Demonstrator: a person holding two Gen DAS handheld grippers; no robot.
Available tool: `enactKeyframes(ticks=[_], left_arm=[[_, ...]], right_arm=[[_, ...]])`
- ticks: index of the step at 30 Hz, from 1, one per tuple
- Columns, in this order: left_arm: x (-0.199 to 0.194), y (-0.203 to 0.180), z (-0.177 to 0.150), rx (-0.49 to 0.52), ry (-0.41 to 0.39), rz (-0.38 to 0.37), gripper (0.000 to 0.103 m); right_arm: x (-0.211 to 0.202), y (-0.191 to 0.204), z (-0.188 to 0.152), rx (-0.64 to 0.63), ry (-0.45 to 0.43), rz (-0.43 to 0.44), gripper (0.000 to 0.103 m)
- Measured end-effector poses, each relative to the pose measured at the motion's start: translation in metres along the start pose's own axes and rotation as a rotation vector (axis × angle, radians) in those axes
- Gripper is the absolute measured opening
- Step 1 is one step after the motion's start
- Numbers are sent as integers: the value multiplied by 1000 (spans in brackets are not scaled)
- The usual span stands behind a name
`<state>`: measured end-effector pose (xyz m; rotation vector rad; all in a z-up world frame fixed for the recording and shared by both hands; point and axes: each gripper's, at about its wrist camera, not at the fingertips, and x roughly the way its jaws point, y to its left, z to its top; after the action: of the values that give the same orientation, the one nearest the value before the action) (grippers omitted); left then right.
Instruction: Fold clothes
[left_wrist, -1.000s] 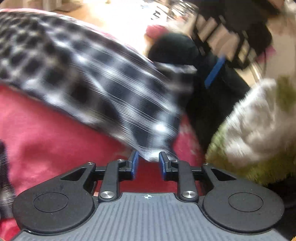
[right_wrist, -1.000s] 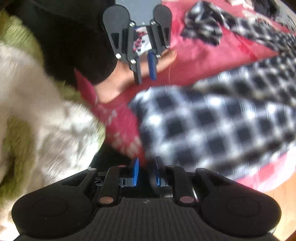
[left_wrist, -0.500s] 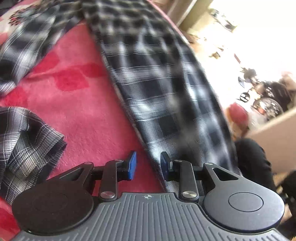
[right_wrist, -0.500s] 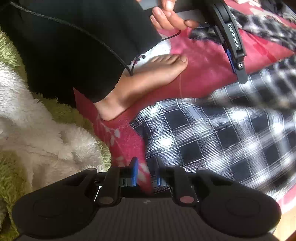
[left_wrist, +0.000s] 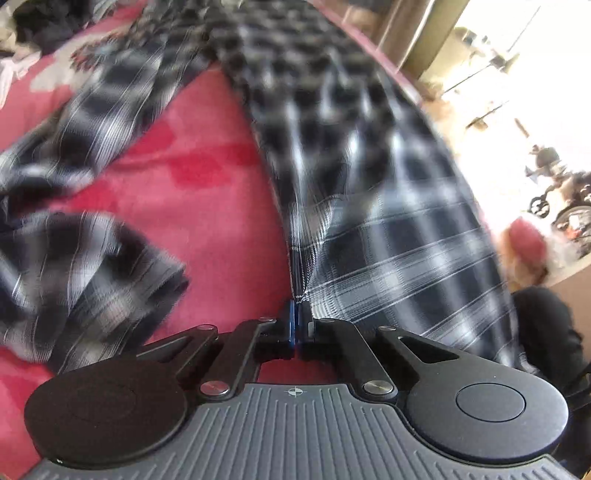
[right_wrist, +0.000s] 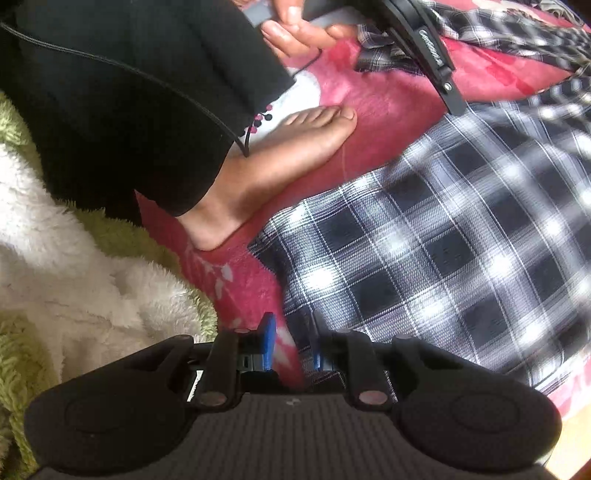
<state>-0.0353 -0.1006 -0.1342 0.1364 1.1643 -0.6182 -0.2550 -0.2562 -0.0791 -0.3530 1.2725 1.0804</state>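
Shirt (left_wrist: 369, 221) shows black-and-white plaid, pinched edge gathered.

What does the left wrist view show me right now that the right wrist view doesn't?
Only the left wrist view: the left tongs shut on the edge of the plaid garment, a crumpled plaid cloth beside it, and a bright room beyond.

Only the right wrist view: the right tongs over the garment's corner, a bare foot, a fluffy white-and-green blanket, and a hand.

Both: the plaid garment on the red blanket.
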Motion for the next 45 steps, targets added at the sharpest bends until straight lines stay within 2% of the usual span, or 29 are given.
enactKeyframes(ticks=[2,5,6,9,10,13,17,20,23,25,30,35,36,40,42,45], left_arm=[[5,-4,-1,29,13,-6,0],[-1,-4,6,38,16,-73,2],[-4,-1,10,25,5,-90,7],[-13,10,25,-20,-53,-109,29],[-14,14,32,-47,-66,-99,31],[-3,25,60,-118,-109,-76,31],[20,37,98,-131,-175,8,30],[37,40,121,-154,-194,34,28],[44,45,131,-192,-207,37,14],[46,44,131,-202,-228,42,0],[41,59,125,-317,-292,61,0],[46,70,122,-328,-268,43,1],[44,70,122,-334,-261,44,2],[35,72,118,-347,-269,43,27],[34,71,121,-324,-272,55,29],[39,75,136,-334,-264,19,30]], right_arm=[[5,-1,-1,4,7,1,21],[5,-1,-3,-3,12,-6,21],[4,-1,-4,-4,9,-10,21],[-3,-2,-6,15,-2,-16,21],[-5,-2,-7,23,-4,-18,22],[-9,-1,-8,47,-9,-30,23],[-14,0,-7,85,-17,-50,25],[-18,5,-7,96,-16,-72,26],[-20,11,-9,104,-3,-100,27],[-22,13,-10,122,-1,-104,27],[-23,13,-14,164,3,-109,27],[-23,11,-16,185,9,-110,27],[-24,11,-16,190,5,-111,27],[-38,3,-22,239,-34,-146,27],[-47,-3,-26,280,-63,-169,27],[-56,-10,-30,343,-104,-188,27]])
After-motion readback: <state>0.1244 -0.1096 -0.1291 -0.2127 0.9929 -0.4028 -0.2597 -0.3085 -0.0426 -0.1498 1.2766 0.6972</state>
